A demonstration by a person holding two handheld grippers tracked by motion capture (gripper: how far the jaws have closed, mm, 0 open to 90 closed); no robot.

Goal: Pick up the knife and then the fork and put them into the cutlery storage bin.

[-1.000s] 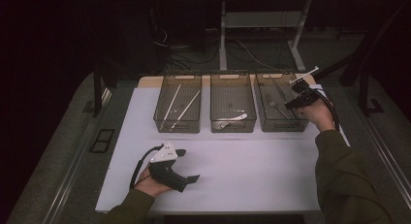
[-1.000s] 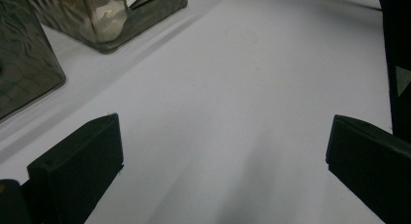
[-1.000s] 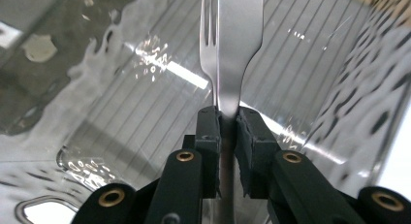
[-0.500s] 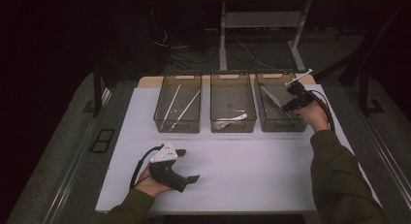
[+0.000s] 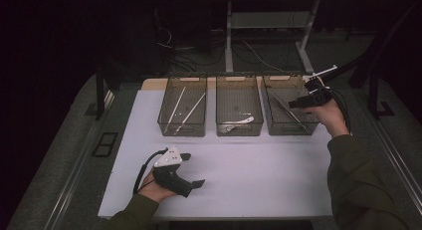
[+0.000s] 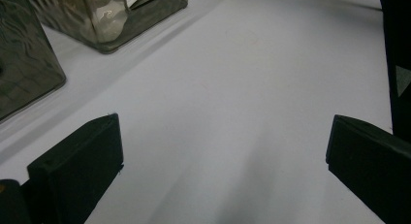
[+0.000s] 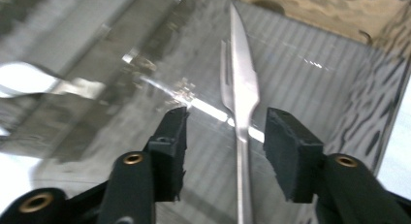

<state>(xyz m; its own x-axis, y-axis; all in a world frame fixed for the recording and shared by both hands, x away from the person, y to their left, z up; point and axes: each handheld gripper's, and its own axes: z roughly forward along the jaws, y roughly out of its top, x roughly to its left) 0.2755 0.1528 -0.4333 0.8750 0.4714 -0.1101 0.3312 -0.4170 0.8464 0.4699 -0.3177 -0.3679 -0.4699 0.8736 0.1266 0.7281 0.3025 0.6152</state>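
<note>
Three clear bins stand in a row at the far side of the white table (image 5: 259, 165). My right gripper (image 5: 292, 104) hovers over the right bin (image 5: 291, 128), pointing into it. In the right gripper view its jaws (image 7: 225, 122) have just been opening and stand apart, with a metal fork (image 7: 241, 107) lying on the bin floor beneath and between them, untouched by the pads. My left gripper (image 5: 195, 169) rests on the table near the front left, and its jaws (image 6: 223, 151) are spread wide with nothing but bare table between them.
The left bin (image 5: 181, 128) holds long pale sticks (image 5: 176, 108). In the middle bin (image 5: 239, 130) lies a white utensil (image 5: 239, 124). Dark floor, cables and table legs lie beyond the far edge. Open tabletop stretches between the bins and the front edge.
The right hand has shifted slightly at the right bin. The left hand and its gripper have stayed where they were.
</note>
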